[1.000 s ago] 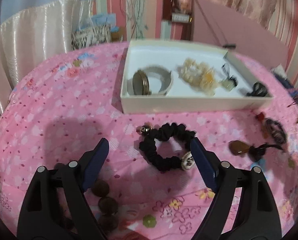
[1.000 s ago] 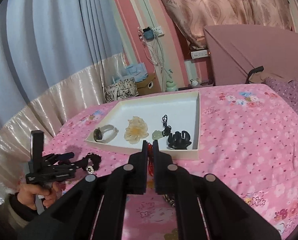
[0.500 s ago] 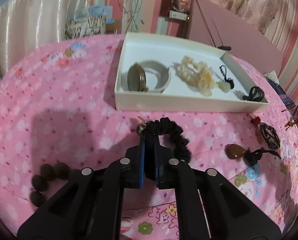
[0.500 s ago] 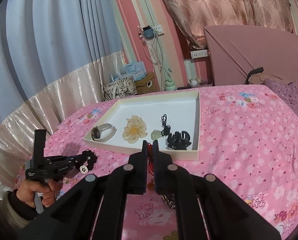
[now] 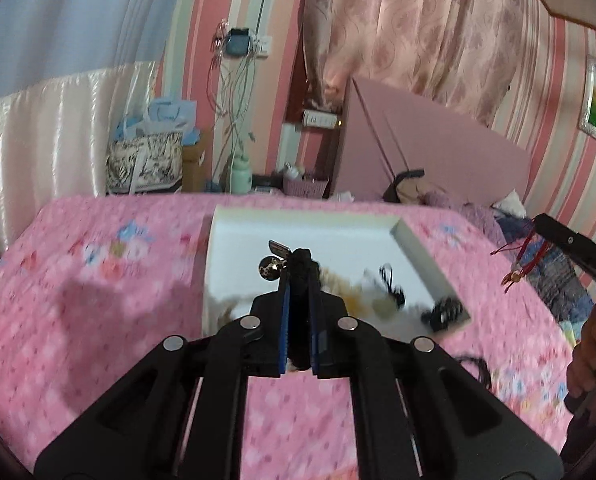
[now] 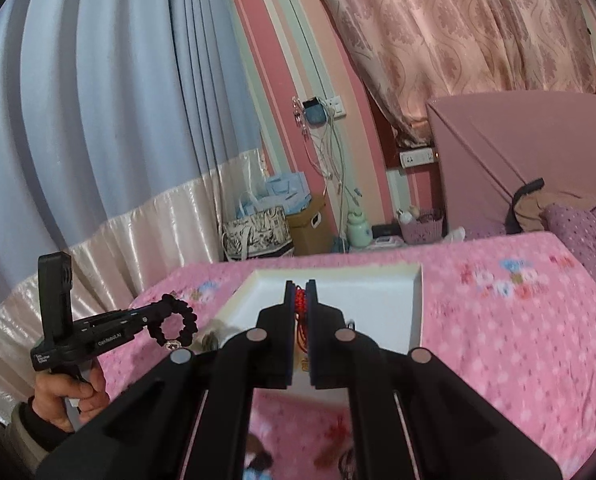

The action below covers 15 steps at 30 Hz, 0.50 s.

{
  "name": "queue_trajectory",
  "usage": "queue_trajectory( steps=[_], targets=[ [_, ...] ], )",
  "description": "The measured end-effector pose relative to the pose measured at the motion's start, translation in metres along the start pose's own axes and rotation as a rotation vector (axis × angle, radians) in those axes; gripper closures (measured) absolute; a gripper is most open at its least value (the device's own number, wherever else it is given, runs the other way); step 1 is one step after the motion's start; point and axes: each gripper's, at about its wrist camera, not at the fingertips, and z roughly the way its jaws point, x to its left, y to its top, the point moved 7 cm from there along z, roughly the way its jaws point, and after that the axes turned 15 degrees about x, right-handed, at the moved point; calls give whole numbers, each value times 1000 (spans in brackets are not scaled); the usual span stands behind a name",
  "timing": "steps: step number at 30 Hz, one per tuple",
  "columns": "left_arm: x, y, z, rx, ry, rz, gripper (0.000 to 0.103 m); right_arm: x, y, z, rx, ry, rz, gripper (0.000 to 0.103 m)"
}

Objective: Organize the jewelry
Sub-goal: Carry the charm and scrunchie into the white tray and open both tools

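A: What is lying under and ahead of the fingers?

B: A pink bedspread is spreading below both grippers. A white tray is sitting on it, directly ahead of the left fingertips and partly hidden behind them. In the right wrist view the tray is likewise lying just beyond the right fingertips.

A: What is the tray holding?

B: Blurred pieces are lying to the right of the left fingers: a pale yellowish piece, a black cord and a black clip. Finer detail cannot be told.

A: State of the left gripper?

B: The left gripper is clenching a black scrunchie. Its jaws have just been closing, and the scrunchie is sitting between them. In the right wrist view the scrunchie is hanging as a loop from the fingertips, clear of the bedspread, with a small metal charm at its lowest point. A hand is gripping the handle.

A: State of the right gripper?

B: The right gripper is clamping a red cord between nearly touching jaws. In the left wrist view the cord is dangling below the fingertips, ending in small gold tips.

A: Where is each held piece relative to the tray?

B: Both are being carried above the bedspread, in front of the tray's near edge.
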Motion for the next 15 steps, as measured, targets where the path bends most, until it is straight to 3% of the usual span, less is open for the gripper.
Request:
queue_trajectory(
  steps=[2,7,11,15],
  targets=[
    [0,13,5,-29,35,15,98,-2,12,10,-2,-19,-8,99],
    [9,42,27,-36,42,-6,98,-18,40,37,5,-55,-10,99],
    [20,57,50,-54,77,-32,98,-36,42,65,39,-123,-28,99],
    [21,53,77,-36,116,3,98,-52,34,92,89,-93,-8,99]
  ],
)
